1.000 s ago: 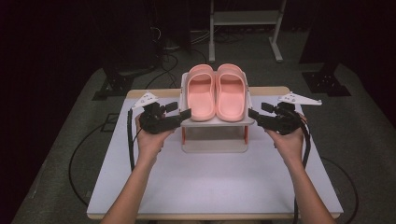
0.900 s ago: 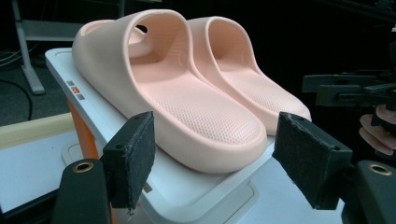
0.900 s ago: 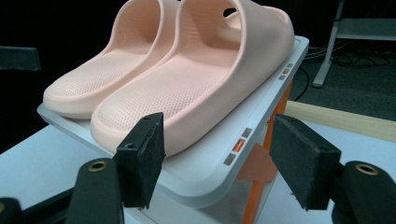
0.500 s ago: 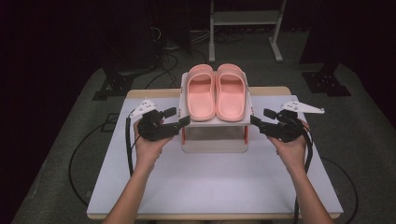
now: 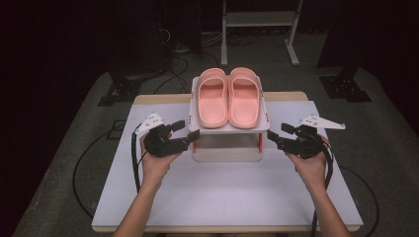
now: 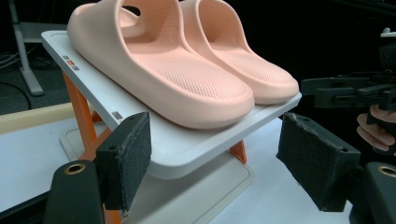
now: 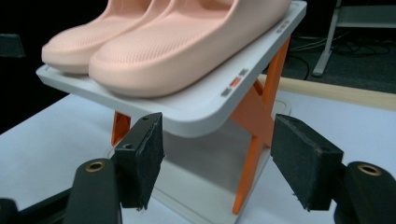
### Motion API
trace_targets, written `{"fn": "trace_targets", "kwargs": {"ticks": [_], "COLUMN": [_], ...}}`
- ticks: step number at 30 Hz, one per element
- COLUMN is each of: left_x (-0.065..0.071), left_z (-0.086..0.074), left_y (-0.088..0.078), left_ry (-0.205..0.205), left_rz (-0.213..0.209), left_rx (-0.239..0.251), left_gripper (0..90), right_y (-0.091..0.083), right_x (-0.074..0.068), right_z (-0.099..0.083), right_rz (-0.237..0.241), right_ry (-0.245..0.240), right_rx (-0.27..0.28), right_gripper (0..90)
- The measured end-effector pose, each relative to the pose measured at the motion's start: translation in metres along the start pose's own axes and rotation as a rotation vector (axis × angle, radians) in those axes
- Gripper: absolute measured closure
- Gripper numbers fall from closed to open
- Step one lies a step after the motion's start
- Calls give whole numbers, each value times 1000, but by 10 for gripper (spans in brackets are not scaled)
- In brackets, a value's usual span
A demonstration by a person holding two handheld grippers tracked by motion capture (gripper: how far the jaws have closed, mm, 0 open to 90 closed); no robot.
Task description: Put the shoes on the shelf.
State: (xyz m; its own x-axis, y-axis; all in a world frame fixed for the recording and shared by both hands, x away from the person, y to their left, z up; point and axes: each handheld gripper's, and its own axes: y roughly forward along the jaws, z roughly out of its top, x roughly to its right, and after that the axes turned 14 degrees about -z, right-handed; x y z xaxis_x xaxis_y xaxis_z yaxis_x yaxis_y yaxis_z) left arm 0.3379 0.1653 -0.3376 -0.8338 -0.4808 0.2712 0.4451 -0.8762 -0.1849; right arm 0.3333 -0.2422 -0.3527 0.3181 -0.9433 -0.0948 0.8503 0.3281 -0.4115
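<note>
A pair of pink slippers (image 5: pixel 230 96) lies side by side on the top shelf (image 5: pixel 227 129) of a small white rack with orange legs (image 6: pixel 81 112). My left gripper (image 5: pixel 185 137) is at the shelf's front left corner, open. In the left gripper view the left gripper (image 6: pixel 217 154) has its pads wide apart, with the shelf corner (image 6: pixel 187 149) and slippers (image 6: pixel 187 70) beyond them. My right gripper (image 5: pixel 276 136) is open at the front right corner. The right gripper (image 7: pixel 224 158) frames the shelf edge (image 7: pixel 205 109) and an orange leg (image 7: pixel 261 112) without touching them.
The rack's white base (image 5: pixel 227 153) rests on the white table (image 5: pixel 222 197), with bare tabletop in front and at both sides. Black cables (image 5: pixel 133 158) trail from the grippers. A metal stand (image 5: pixel 257 19) and more cables are on the dark floor behind.
Both hands have sunk a little and drawn toward the near side, from beside the top shelf to its front corners. The slippers and rack have not moved.
</note>
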Motion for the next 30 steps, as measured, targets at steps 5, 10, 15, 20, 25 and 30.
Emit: {"fn": "trace_targets", "kwargs": {"ticks": [5,10,15,20,25,30], "left_x": [2,4,6,7,9,10], "left_z": [-7,-16,-24,-32,-40,-49], "left_y": [-4,-8,-11,-14,-18,-20], "left_ry": [-3,-6,-3,-8,-6,-16], "left_rz": [16,23,30,37,41,41], "left_rx": [6,8,4,2,-6,4], "left_gripper": [237,237,234,225,226,226], "right_y": [-2,-7,-9,-8,-9,-11], "right_x": [3,4,4,5,6,8], "right_z": [-11,-19,-26,-35,-42,-48], "right_rz": [-5,-1,-1,-1,-8,-1], "right_ry": [4,13,9,6,0,20], "right_rx": [-15,-20,-22,-36,-44,-48], "right_gripper": [338,337,336,336,334,332]}}
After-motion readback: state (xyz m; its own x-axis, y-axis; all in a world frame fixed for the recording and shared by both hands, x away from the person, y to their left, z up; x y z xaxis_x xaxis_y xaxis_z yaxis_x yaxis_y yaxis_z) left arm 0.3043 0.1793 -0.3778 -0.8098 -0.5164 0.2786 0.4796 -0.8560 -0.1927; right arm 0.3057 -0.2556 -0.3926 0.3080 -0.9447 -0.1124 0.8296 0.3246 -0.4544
